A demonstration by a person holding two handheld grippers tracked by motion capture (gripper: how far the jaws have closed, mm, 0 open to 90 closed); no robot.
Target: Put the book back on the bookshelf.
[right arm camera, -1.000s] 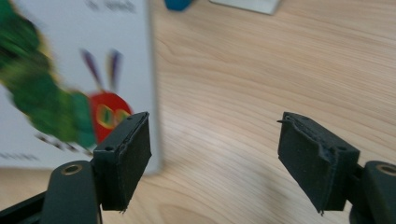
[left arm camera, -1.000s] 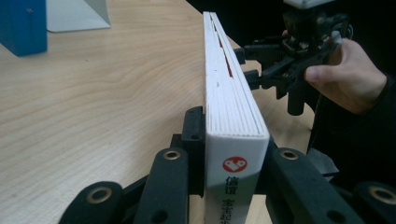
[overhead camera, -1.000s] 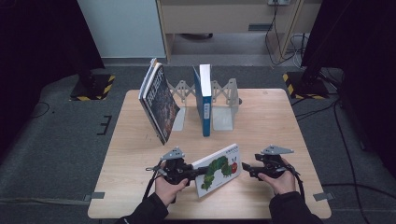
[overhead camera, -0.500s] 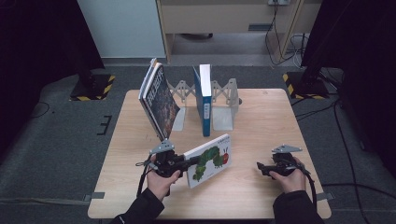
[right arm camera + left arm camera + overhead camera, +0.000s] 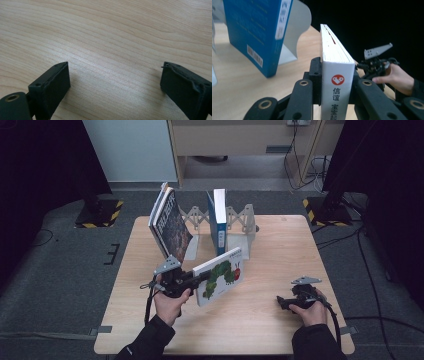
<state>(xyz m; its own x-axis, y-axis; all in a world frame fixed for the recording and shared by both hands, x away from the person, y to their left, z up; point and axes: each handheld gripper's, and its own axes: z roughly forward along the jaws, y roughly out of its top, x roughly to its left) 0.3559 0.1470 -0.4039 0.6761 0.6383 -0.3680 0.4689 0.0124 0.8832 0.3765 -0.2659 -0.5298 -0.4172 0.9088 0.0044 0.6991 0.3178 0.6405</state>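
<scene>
**Caterpillar picture book clamped in left tongs, right tongs spread over bare wood**

Held off the tabletop (image 5: 270,245) near its front middle: a slim white picture book (image 5: 220,276) with a green caterpillar on the cover, tilted, gripped at its spine end by the left tongs (image 5: 200,279). Seen close in the left gripper view: a glossy white spine with a red round logo and black characters, a stack of thick board pages, black pads pressed to both covers. Also there: a blue paperback (image 5: 259,32) with a barcode, standing upright against a pale metal bookend (image 5: 295,30).

Right tongs (image 5: 281,303) low over the front right of the tabletop, well apart from the book; jaws just been opening, now wide, nothing between them. Shown in the right gripper view: blocky matte black pads (image 5: 53,83) over pale, fine-grained wood.

From above: a dark-covered book (image 5: 172,225) leaning at the left of a grey accordion rack (image 5: 197,215). Around the tabletop: grey carpet, black drapes, yellow-black striped stand bases.
</scene>
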